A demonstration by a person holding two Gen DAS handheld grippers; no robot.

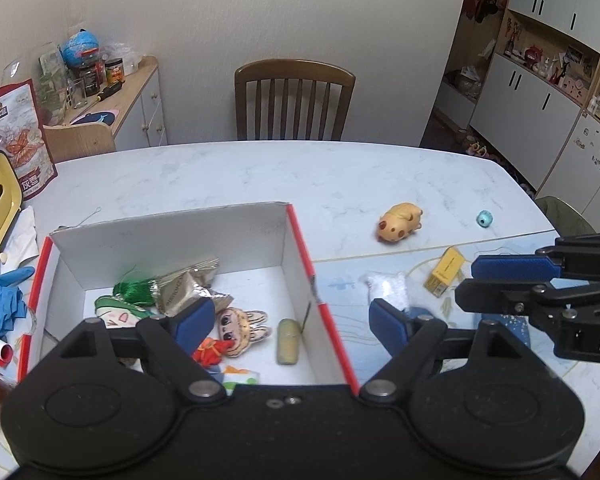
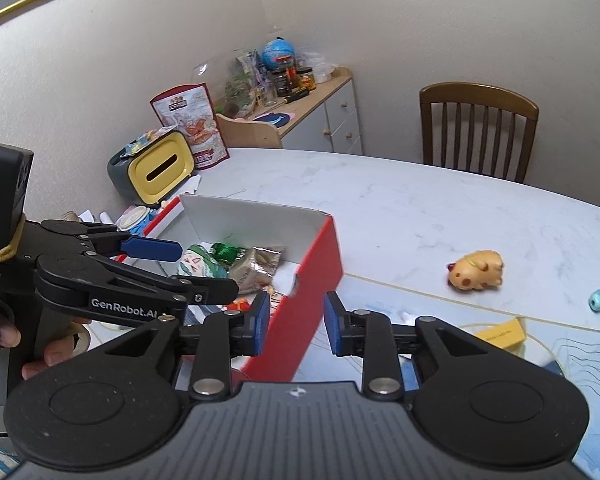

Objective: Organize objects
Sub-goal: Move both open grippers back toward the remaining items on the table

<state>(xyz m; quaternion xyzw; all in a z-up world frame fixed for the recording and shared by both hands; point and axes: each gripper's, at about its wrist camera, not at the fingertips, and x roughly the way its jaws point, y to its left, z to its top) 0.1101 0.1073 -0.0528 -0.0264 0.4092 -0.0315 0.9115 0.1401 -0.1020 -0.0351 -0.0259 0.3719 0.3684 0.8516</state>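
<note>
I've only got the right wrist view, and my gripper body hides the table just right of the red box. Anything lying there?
Observer: Yes, a white packet lies there, between the box and the yellow carton.
Operator: Is the box floor near its right wall free?
Observer: No, a pale cylinder lies along that wall, beside a bunny-eared doll.
Operator: How is the left gripper set?
Observer: The left gripper is wide open, one pad over the box interior, the other over the mat outside.
</note>
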